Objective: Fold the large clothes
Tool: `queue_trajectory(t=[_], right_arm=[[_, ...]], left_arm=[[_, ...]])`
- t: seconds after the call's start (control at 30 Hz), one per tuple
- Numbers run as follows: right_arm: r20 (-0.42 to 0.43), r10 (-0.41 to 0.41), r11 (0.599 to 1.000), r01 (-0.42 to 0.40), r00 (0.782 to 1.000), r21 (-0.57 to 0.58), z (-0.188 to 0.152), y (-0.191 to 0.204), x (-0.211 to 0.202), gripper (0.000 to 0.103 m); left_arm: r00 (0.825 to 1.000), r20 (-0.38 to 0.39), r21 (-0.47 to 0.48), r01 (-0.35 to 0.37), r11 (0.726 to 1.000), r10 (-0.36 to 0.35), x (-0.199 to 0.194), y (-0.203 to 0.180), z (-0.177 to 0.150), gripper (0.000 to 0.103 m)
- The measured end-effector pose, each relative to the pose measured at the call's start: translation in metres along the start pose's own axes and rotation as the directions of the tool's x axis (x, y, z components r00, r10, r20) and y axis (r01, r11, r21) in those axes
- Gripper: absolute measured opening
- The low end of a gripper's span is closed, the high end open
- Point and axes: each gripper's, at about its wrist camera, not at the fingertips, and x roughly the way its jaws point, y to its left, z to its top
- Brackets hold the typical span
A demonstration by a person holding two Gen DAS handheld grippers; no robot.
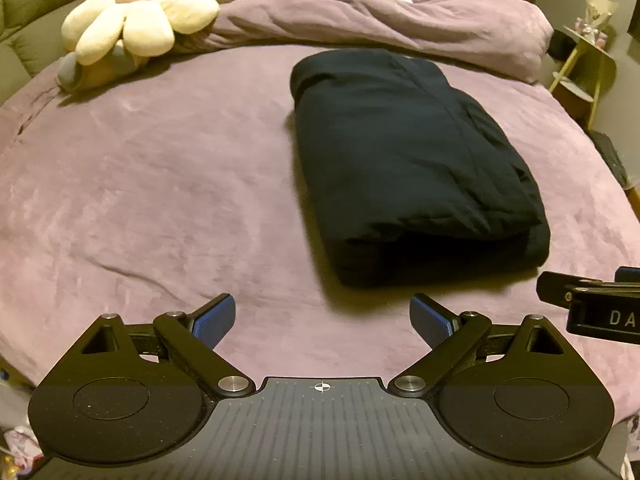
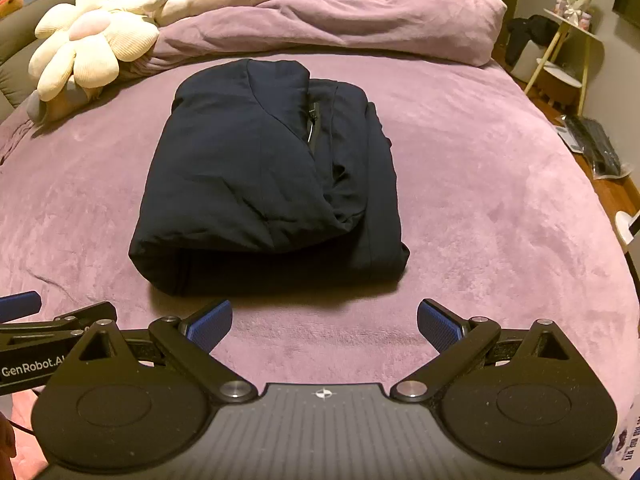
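The folded navy jacket (image 2: 264,176) is seen at twelve o'clock on the bed (image 2: 480,200); left gripper (image 1: 322,322) and right gripper (image 2: 324,326) fingers are spread wide, empty.

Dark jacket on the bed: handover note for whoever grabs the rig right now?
Left tool: open, holding nothing, held short of the near edge of the dark jacket.
Right tool: open, holding nothing, just in front of the jacket's near edge.
Jacket: lies folded into a compact bundle in the middle of the purple bedspread, neither tool touching it. Flower cushion and bunched duvet sit behind it, apart from it.
Done: folding looks finished; layers stacked, a zipper showing on top.
Left: probably only tidying the looser right-hand layers, if wanted.
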Motion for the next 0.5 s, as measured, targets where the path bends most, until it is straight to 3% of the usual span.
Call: queue_trajectory(t=[0.5], right_arm=[[0.003, -0.009, 1.000, 0.009, 1.000, 0.009, 0.0012, -0.0056, -0.0003, 0.099]], left_arm=[[1.000, 0.006, 0.020, -0.014, 1.000, 0.014, -0.0008, -0.0065, 0.0000, 0.097]])
